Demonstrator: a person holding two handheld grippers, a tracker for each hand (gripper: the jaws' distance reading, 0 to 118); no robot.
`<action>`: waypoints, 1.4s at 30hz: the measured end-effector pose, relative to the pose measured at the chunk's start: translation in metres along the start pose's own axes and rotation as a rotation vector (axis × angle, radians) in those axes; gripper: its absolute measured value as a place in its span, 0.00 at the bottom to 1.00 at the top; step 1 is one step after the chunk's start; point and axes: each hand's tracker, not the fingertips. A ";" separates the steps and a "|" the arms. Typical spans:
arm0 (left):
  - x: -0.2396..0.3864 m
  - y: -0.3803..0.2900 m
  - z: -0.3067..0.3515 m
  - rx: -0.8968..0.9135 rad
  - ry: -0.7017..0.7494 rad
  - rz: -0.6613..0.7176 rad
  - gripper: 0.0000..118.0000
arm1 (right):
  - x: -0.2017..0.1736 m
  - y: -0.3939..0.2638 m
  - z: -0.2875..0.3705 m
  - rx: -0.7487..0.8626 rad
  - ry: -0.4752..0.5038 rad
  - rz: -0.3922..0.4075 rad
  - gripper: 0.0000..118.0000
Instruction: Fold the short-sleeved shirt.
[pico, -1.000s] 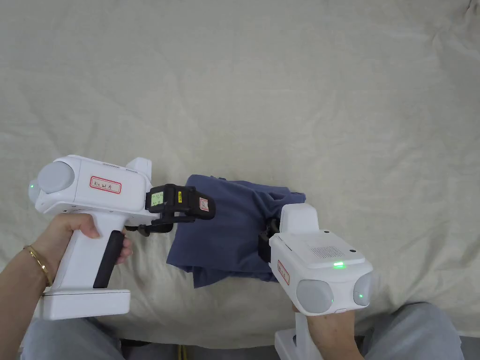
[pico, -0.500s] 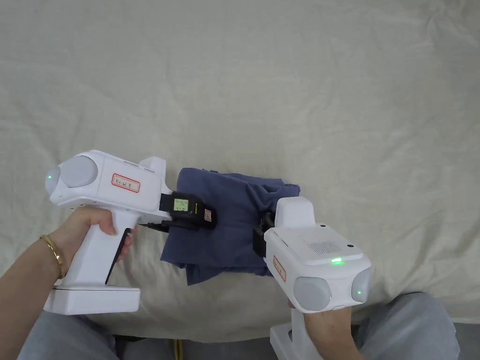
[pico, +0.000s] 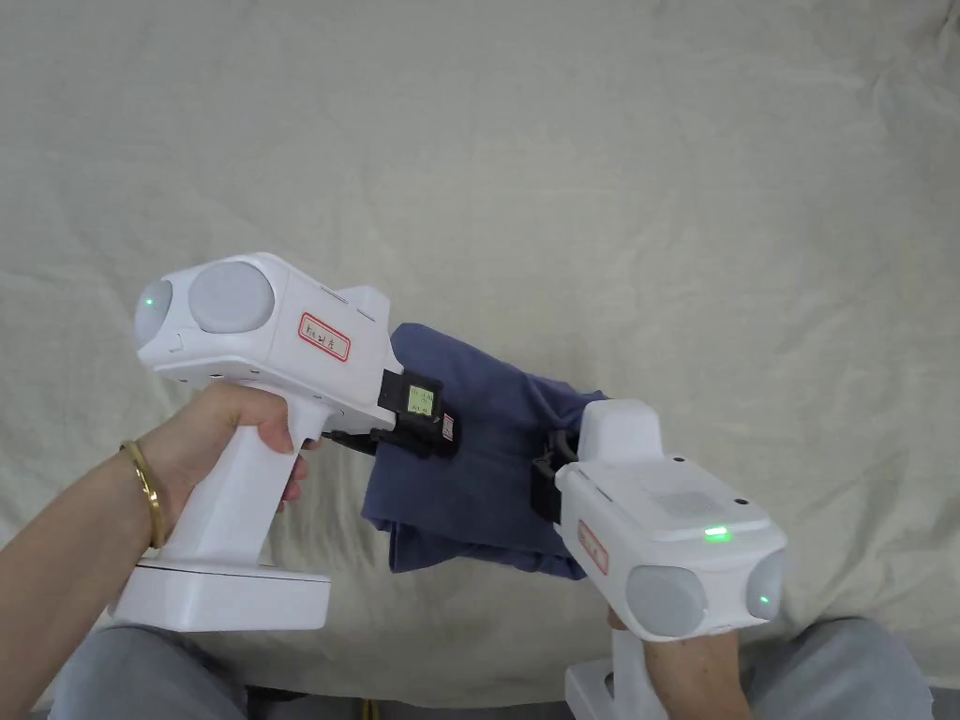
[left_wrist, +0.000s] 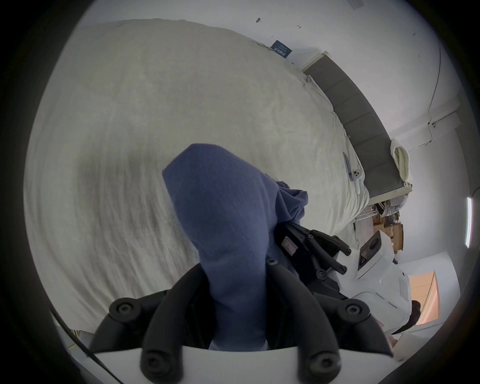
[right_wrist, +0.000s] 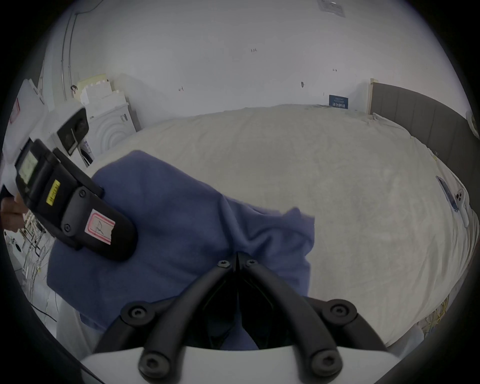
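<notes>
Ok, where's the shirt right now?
In the head view the blue shirt is bunched low and centre on the cream bedsheet, held between the left gripper and the right gripper.

The shirt (pico: 487, 459) sits on the bed sheet (pico: 562, 187), near the front edge, between the two grippers — the left gripper (pico: 439, 433) at its left side, the right gripper (pico: 547, 478) at its right side. A headboard (right_wrist: 426, 122) stands at the bed's far right end.
</notes>
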 end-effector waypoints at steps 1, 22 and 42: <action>-0.002 0.001 0.007 0.007 0.001 0.002 0.17 | 0.002 0.005 0.006 0.025 0.008 -0.012 0.00; -0.227 0.005 0.185 0.168 0.423 0.330 0.17 | -0.020 0.046 0.027 0.125 0.038 -0.027 0.00; -0.244 0.000 0.244 0.533 0.782 0.371 0.97 | -0.010 0.079 0.034 0.193 0.019 -0.046 0.00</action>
